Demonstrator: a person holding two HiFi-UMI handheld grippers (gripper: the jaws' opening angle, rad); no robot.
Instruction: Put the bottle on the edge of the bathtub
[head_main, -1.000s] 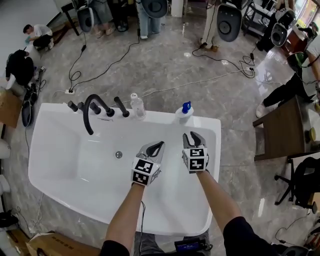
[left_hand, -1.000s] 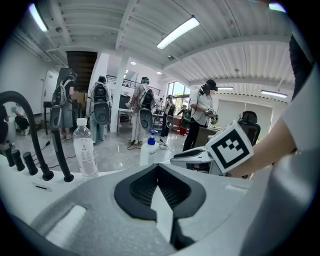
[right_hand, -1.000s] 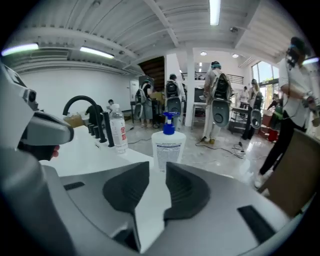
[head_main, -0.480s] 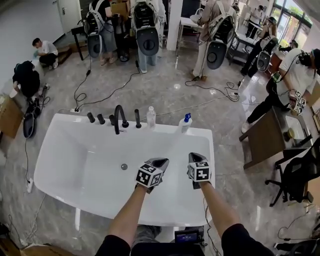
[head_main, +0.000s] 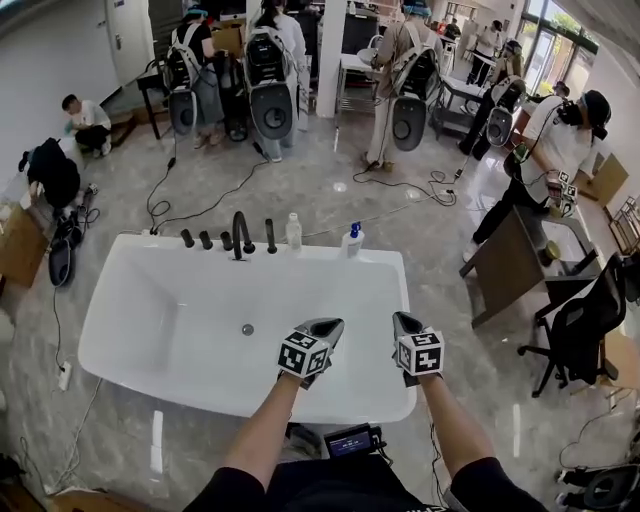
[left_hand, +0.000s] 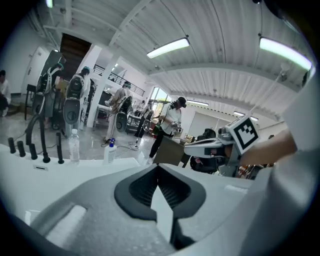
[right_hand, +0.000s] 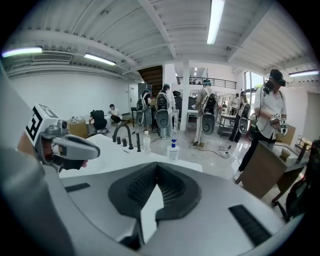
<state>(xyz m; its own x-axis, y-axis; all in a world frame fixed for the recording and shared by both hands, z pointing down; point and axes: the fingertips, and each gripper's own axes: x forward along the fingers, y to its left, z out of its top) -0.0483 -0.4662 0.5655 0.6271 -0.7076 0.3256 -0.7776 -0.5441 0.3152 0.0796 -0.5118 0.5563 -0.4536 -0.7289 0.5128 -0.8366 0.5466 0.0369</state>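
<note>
Both grippers had drawn back toward the near rim; left gripper (head_main: 334, 325) and right gripper (head_main: 400, 319) were pressed together, empty; the pump bottle (head_main: 352, 241) stood on the bathtub's (head_main: 140, 320) far edge, well ahead of them, near a clear bottle (head_main: 293, 232).

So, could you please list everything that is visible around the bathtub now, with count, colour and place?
bathtub: one, white, centre of the floor
faucet: one, black, far rim of the bathtub
handles: several, black, beside the faucet
clear bottle: one, clear, far rim, right of the faucet
pump bottle: one, white with blue top, far rim, right of the clear bottle
drain: one, grey, bathtub bottom
wooden table: one, brown, right of the bathtub
chair: one, black, far right
people: several, beyond the bathtub
left gripper: one, grey, shut, empty, above the near rim
right gripper: one, grey, shut, empty, above the near right corner
</note>
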